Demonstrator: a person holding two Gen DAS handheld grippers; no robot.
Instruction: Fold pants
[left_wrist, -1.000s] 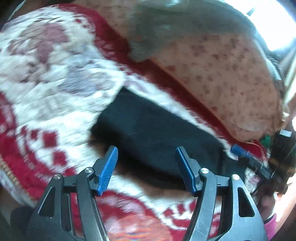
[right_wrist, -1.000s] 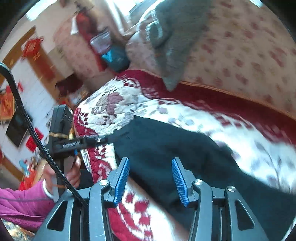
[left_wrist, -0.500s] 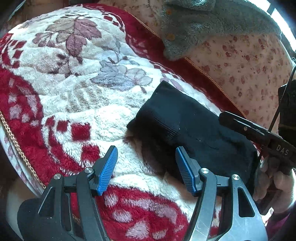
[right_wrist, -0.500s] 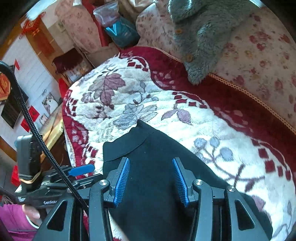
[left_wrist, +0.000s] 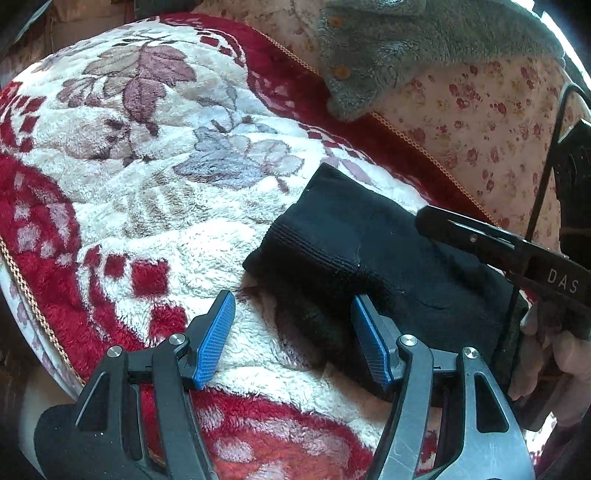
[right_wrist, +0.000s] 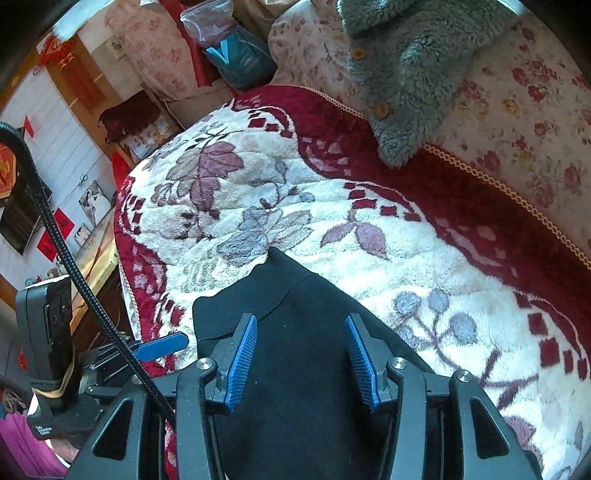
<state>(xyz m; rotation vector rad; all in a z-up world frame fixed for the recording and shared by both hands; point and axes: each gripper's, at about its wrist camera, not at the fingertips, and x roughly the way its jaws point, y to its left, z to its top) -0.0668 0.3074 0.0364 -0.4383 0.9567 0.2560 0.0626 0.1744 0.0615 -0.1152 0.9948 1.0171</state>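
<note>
Black pants (left_wrist: 369, 243) lie folded in a thick bundle on a red and white floral blanket (left_wrist: 147, 206). My left gripper (left_wrist: 292, 299) stands open at the bundle's near left end; its right pad is against the cloth's edge and its left pad is over bare blanket. My right gripper (right_wrist: 301, 321) hovers open over the pants (right_wrist: 295, 295), near the stitched band, with cloth below the pads and nothing pinched. In the left wrist view its black frame (left_wrist: 517, 254) reaches in from the right, held by a hand (left_wrist: 554, 354). One blue fingertip (right_wrist: 162, 345) of the left gripper shows in the right wrist view.
A grey fleece garment with buttons (right_wrist: 406, 74) hangs over a floral cushion (right_wrist: 517, 110) behind the blanket. The blanket's corded edge (left_wrist: 22, 277) drops off at the left. Bags and furniture (right_wrist: 236, 55) stand beyond the far left corner.
The right gripper has swept leftward along the pants to their band end, then nearly stopped. The left gripper has tilted a little beside the bundle. Both stay open.
</note>
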